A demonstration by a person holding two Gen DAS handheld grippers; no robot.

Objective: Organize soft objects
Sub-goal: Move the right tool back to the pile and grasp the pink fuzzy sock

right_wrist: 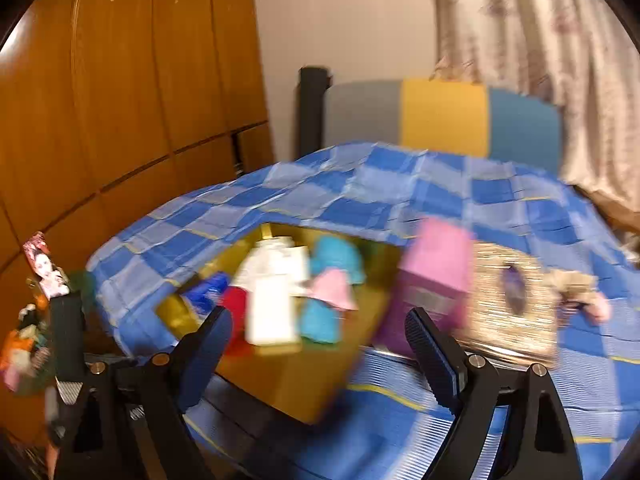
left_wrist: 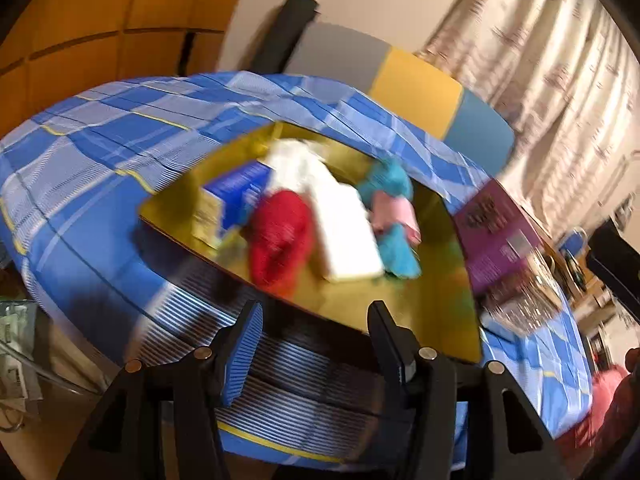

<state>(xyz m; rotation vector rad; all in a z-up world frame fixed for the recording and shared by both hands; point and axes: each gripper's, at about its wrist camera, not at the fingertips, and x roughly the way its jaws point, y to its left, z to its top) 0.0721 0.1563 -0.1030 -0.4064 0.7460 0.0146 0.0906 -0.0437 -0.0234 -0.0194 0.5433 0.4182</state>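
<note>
A gold board (left_wrist: pixel 432 300) (right_wrist: pixel 288 376) lies on a bed with a blue checked cover (left_wrist: pixel 100 168) (right_wrist: pixel 360 196). On the board sit a red soft item (left_wrist: pixel 280 236) (right_wrist: pixel 235 304), white cloth (left_wrist: pixel 344 232) (right_wrist: pixel 272 300), turquoise plush pieces (left_wrist: pixel 390 180) (right_wrist: pixel 338 258), a pink piece (left_wrist: pixel 394 212) (right_wrist: pixel 334 290) and a blue box (left_wrist: pixel 236 192) (right_wrist: pixel 208 294). My left gripper (left_wrist: pixel 316 320) is open and empty, near the board's front edge. My right gripper (right_wrist: pixel 320 332) is open and empty, above the board's near side. Both views are blurred.
A purple box (left_wrist: pixel 496 232) (right_wrist: pixel 432 280) stands at the board's right edge, with a glittery box (left_wrist: pixel 524 292) (right_wrist: pixel 516 300) beside it. A grey, yellow and blue headboard (left_wrist: pixel 416 92) (right_wrist: pixel 444 116), a curtain (left_wrist: pixel 552 72) and a wooden wardrobe (right_wrist: pixel 120 92) stand behind the bed.
</note>
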